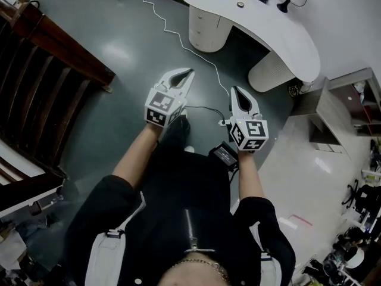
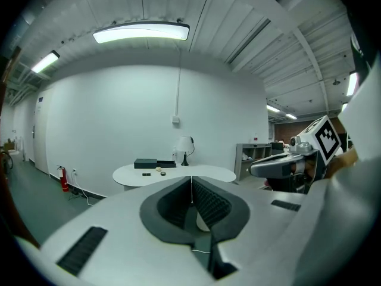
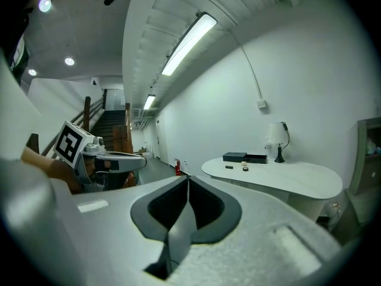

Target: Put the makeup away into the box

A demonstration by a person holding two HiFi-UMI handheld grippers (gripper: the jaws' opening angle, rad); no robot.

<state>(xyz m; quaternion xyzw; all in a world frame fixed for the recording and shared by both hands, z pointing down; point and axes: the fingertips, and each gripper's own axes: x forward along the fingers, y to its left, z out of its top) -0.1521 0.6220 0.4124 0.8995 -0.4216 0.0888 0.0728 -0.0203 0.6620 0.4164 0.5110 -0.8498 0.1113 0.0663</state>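
A black box [image 3: 235,157] lies open on the white table [image 3: 297,180] far ahead, with its lid [image 3: 257,158] beside it. Small makeup pieces sit in front of it: a dark flat one [image 3: 228,166] and two round ones [image 3: 244,167]. In the left gripper view the same box [image 2: 146,163] and pieces [image 2: 159,171] show small. Both grippers hang over the floor, well short of the table. My left gripper [image 1: 190,72] [image 2: 191,177] is shut and holds nothing. My right gripper [image 1: 233,89] [image 3: 188,176] is shut too, with nothing in it.
A lamp [image 3: 277,136] stands at the table's back. A white cable [image 1: 178,40] runs across the grey floor toward the table's round pedestals [image 1: 208,25]. A dark wooden stair rail [image 1: 47,76] is at the left, a shelf unit [image 1: 351,100] at the right, a fire extinguisher [image 2: 63,177] by the wall.
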